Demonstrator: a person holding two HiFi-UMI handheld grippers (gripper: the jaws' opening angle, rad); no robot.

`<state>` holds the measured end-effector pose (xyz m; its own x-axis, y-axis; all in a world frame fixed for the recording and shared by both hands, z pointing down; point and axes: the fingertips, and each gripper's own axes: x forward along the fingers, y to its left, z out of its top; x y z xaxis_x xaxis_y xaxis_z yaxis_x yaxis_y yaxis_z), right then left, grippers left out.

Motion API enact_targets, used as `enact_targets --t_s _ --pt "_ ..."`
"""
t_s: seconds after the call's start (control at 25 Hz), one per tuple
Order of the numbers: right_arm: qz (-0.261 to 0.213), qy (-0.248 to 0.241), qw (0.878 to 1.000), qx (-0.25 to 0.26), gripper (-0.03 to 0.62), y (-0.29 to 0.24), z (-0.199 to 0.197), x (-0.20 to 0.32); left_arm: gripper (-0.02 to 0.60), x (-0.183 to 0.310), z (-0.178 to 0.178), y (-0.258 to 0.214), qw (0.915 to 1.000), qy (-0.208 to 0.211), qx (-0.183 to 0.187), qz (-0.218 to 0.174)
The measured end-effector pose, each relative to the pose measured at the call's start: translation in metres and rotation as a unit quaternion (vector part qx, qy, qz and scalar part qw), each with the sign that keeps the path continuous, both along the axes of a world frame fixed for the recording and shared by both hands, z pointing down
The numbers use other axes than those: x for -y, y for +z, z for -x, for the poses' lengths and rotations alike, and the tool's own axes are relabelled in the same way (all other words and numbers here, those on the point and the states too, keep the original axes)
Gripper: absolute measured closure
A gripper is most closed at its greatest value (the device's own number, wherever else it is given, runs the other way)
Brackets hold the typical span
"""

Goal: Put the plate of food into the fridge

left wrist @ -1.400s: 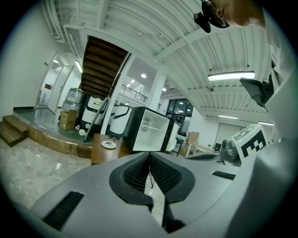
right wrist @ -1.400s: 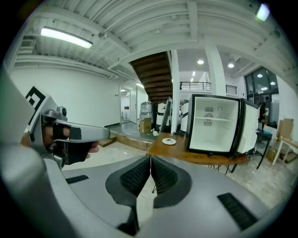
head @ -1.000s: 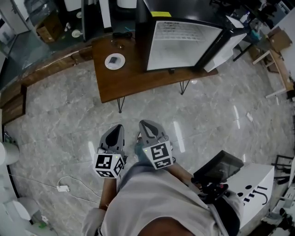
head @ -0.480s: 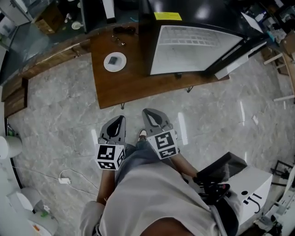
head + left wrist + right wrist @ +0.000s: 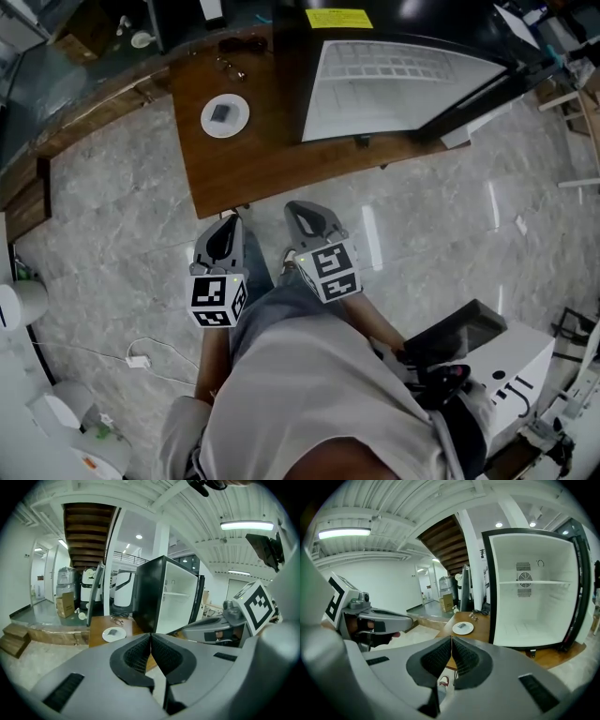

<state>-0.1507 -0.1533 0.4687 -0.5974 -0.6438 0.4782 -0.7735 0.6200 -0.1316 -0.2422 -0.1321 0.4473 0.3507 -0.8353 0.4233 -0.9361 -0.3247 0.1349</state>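
A white plate (image 5: 225, 115) with a small dark piece of food lies on the left part of a wooden table (image 5: 253, 164); it also shows as the plate (image 5: 114, 633) and the plate (image 5: 462, 628) in the gripper views. A black fridge (image 5: 394, 84) stands on the table's right with its door swung wide and white empty shelves (image 5: 534, 602) inside. My left gripper (image 5: 228, 225) and right gripper (image 5: 302, 212) hover side by side just short of the table's near edge, both shut with nothing in them.
Glasses and a cable (image 5: 236, 54) lie at the table's back. The fridge door (image 5: 487, 98) sticks out to the right. A low wooden step (image 5: 56, 141) borders the marble floor on the left, with a cardboard box (image 5: 80, 42) beyond. A white cable (image 5: 141, 361) trails on the floor.
The person has walked toward the table; both grippers are now closer to its near edge. The plate and fridge have come nearer in the head view. Both jaws stayed shut.
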Motion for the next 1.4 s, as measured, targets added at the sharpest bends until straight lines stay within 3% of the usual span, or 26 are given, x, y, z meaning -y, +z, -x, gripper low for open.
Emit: enact_targets --t_s 0.2,0.4,0.8,0.92,1.08,1.24,1.4 --pt "0.01 0.008 1.0 0.006 0.577 0.006 0.013 0.033 0.563 0.045 0.013 0.001 0.9998 0.014 -0.012 -0.01" --pt "0.017 0.024 1.0 0.005 0.577 0.006 0.044 0.084 0.563 0.098 0.056 0.009 1.0 0.005 -0.004 0.008" --pt "0.078 0.094 0.992 0.034 0.577 0.053 0.154 0.252 0.562 0.282 0.191 0.056 0.9974 0.044 0.03 0.049" --pt "0.109 0.153 0.982 0.023 0.577 0.084 0.162 0.287 0.561 0.335 0.217 0.083 0.9944 0.072 0.038 0.068" --pt "0.165 0.193 0.966 0.059 0.576 0.139 0.183 0.329 0.561 0.409 0.246 0.139 0.9867 0.111 0.046 0.109" --pt "0.214 0.228 0.947 0.078 0.576 0.187 0.183 0.357 0.561 0.467 0.243 0.202 0.9778 0.147 0.019 0.149" --pt "0.25 0.254 0.929 0.101 0.576 0.218 0.198 0.368 0.561 0.493 0.243 0.233 0.962 0.201 0.044 0.179"
